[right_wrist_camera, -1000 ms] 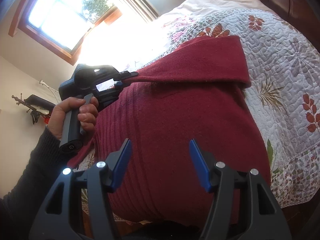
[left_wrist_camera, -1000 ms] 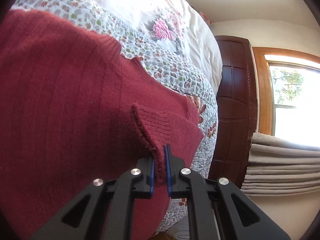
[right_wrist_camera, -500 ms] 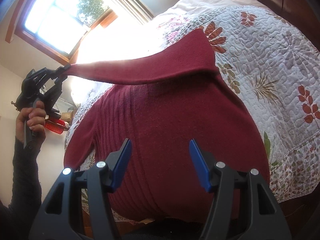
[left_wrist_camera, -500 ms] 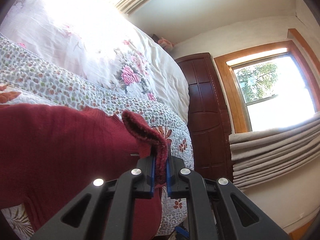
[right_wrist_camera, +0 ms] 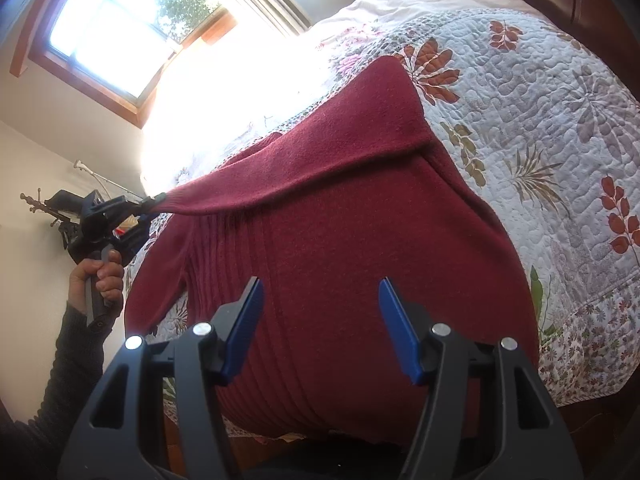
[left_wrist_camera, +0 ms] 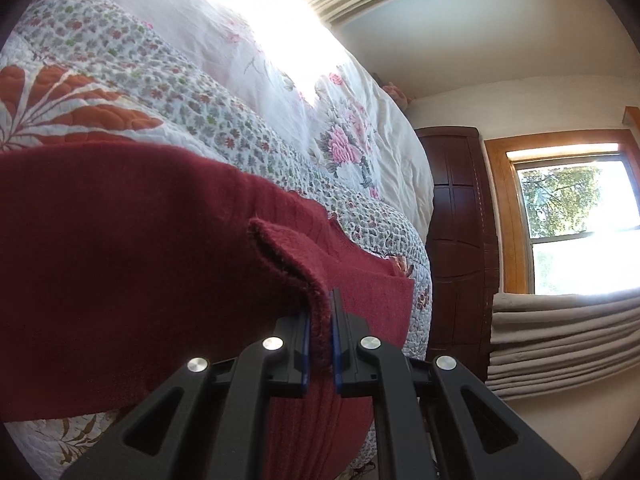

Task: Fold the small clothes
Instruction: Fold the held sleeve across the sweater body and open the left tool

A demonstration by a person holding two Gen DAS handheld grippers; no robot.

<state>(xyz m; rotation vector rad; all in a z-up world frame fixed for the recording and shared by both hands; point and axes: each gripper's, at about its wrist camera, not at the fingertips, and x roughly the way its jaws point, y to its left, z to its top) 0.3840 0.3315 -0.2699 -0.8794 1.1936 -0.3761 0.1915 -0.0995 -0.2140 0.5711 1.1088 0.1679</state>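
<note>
Red sweater (right_wrist_camera: pixel 360 240): spread on the quilted bedspread (right_wrist_camera: pixel 540 120), one sleeve drawn across its body. Left gripper (left_wrist_camera: pixel 320 336): fingers pinching the sleeve cuff (left_wrist_camera: pixel 288 256). Right gripper (right_wrist_camera: pixel 320 320): fingers spread, empty, sweater just beyond them. Right view alone shows the person's hand (right_wrist_camera: pixel 100 276); left view alone shows the wardrobe (left_wrist_camera: pixel 460 240).

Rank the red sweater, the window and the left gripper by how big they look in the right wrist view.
1. red sweater
2. window
3. left gripper, though it sits farther from the camera, so looks small.
</note>
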